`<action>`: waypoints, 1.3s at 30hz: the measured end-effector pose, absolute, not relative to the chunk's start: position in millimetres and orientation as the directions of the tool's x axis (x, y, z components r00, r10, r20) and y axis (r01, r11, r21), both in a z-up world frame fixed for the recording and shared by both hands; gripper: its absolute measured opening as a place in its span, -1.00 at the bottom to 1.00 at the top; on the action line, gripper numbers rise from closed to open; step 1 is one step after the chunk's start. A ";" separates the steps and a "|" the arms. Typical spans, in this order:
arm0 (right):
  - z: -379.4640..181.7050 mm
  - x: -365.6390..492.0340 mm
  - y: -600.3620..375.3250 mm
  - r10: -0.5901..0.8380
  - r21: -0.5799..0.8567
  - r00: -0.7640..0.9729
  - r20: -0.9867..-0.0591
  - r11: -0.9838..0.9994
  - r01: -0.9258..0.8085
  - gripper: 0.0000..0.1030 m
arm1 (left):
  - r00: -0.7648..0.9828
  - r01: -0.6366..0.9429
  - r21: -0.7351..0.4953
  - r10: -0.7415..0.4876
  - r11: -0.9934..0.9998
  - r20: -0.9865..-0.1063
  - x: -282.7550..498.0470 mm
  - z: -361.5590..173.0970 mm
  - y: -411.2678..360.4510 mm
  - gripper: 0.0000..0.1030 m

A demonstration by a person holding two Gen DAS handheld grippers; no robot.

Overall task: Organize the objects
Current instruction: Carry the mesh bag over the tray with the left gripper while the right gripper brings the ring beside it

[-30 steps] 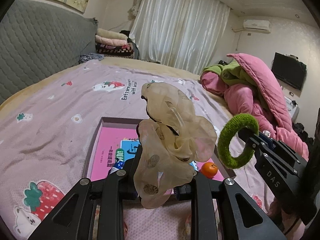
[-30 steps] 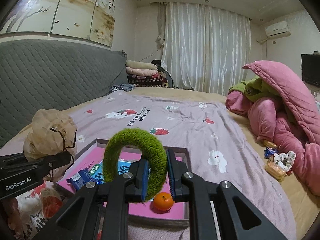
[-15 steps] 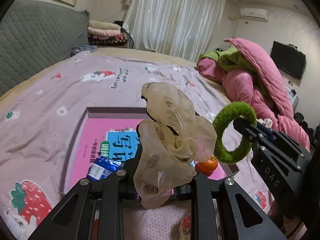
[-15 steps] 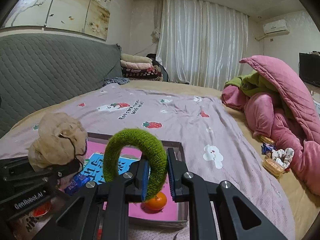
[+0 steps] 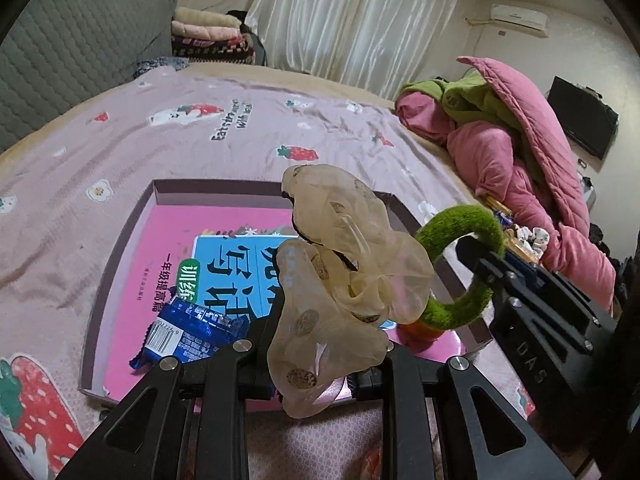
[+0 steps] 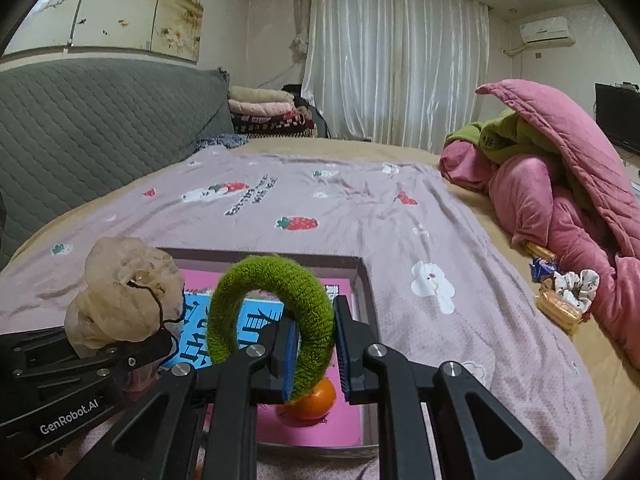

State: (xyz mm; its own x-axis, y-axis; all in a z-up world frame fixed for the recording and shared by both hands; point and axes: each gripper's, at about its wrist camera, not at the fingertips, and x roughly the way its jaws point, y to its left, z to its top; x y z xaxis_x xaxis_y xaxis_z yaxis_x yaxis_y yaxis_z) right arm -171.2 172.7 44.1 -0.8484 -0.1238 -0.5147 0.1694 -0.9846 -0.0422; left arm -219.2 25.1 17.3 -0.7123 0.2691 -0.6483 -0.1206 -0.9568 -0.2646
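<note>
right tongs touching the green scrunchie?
Touching. Right wrist view: the right tongs are clamped on the green scrunchie, blue pads pressing both sides of the ring.

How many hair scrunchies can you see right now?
3. A beige scrunchie in the left tool, a green scrunchie in the right tool, and a white floral scrunchie by the pink quilt. More may be hidden.

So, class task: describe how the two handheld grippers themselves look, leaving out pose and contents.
Both are matte black plastic with angular, cut-out fingers and silver screws. The left gripper carries white "GenRobot.AI" lettering on its side. The right gripper has blue ribbed pads and "DAS" embossed on its side. No cables, hands or sleeves show.
</note>
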 end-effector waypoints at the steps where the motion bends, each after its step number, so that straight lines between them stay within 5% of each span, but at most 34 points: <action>1: 42.8 -172.0 171.5 -0.120 -0.047 -0.846 -0.519 -0.985 0.169 -0.67 | -0.708 -0.121 -0.266 0.272 -0.956 -0.652 -220.2 16.0 25.1 -0.53; 39: 8.6 -190.0 154.1 0.000 -0.187 -0.798 -0.603 -0.972 0.141 -0.59 | -0.590 -0.143 -0.243 0.280 -0.959 -0.758 -239.2 -13.9 41.8 -0.53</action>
State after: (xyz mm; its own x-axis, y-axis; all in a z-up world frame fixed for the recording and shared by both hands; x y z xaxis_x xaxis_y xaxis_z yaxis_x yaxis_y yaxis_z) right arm -190.0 154.1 8.6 -0.7977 0.0003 -0.6030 0.1411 -0.9721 -0.1872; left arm -239.2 41.8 -13.8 -0.5896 0.2800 -0.7576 -0.1434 -0.9594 -0.2430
